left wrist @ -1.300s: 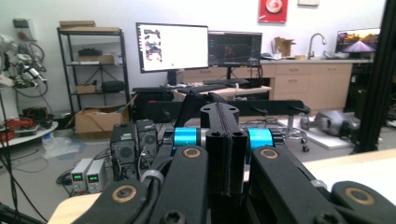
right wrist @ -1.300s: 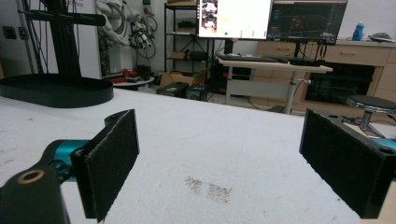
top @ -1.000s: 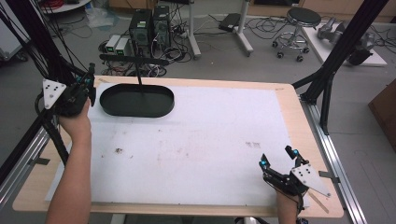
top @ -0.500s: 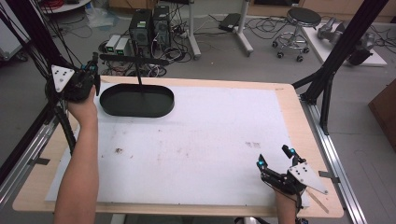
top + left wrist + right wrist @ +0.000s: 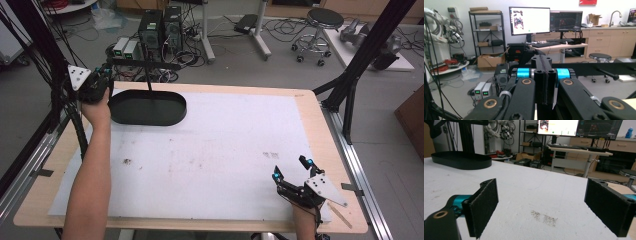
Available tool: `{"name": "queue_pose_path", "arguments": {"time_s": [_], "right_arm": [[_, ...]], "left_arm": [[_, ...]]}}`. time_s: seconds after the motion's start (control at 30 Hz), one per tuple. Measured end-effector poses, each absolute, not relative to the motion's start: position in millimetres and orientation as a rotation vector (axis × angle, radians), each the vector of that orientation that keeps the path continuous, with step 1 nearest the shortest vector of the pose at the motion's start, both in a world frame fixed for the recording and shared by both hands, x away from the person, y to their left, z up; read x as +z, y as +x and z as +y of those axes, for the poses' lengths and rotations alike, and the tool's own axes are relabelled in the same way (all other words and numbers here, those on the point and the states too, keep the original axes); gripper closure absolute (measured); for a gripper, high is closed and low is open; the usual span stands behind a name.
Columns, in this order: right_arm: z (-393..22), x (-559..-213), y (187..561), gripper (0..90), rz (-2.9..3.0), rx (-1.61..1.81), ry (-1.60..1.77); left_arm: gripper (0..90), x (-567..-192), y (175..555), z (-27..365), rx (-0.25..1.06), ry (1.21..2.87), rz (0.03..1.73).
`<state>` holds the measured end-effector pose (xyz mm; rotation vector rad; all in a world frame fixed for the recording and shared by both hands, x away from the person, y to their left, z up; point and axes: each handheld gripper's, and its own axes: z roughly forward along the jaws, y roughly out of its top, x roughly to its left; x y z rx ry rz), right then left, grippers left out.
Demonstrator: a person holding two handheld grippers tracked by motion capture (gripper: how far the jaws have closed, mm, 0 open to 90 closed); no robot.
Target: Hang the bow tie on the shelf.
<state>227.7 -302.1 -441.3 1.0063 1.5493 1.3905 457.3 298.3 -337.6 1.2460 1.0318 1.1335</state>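
Black oval tray [image 5: 147,107] sits at upper left of the high view. Left gripper [image 5: 95,85], jaws clenched on nothing, hovers beside it; right gripper [image 5: 292,182], jaws released, rests lower right. Judging: unclench left before reaching.

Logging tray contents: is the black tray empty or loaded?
Empty, as far as visible. The tray shows a bare dark floor from above; its inside is hidden in the right gripper view.

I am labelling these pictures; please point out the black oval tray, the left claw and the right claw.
black oval tray [image 5: 172,118], high view, its near rim.
left claw [image 5: 545,82], left gripper view, between shut tips.
right claw [image 5: 291,168], high view, between open tips.
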Motion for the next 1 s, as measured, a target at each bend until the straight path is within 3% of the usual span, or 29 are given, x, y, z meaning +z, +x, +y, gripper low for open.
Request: {"name": "queue_pose_path", "arguments": {"time_s": [0.4,0.5,0.53,0.57,0.6,0.63,1.0], "right_arm": [[-299.8,-442.1,228.6,10.8,1.56,1.387,1.0],[-300.1,-441.9,228.1,10.9,1.558,1.391,1.008],[-300.1,-441.9,228.1,10.9,1.558,1.391,1.008],[-300.0,-441.9,228.1,10.9,1.559,1.391,1.006],[-300.0,-441.9,228.1,10.9,1.559,1.391,1.006],[-299.7,-442.0,228.4,10.8,1.56,1.391,1.001],[-299.5,-439.7,227.2,10.9,1.537,1.419,0.998]], "left_arm": [[88.7,-349.7,465.8,292.7,1.066,1.295,1.08],[67.6,-352.0,465.8,295.2,1.04,1.277,1.118],[67.6,-352.2,464.7,296.6,1.029,1.27,1.117],[59.5,-352.2,463.5,297.5,1.026,1.262,1.116],[59.5,-352.0,462.1,298.3,1.024,1.259,1.115],[53.1,-351.5,460.7,298.9,1.024,1.254,1.117],[32.7,-343.0,433.7,306.8,1.054,1.211,1.095]]}}
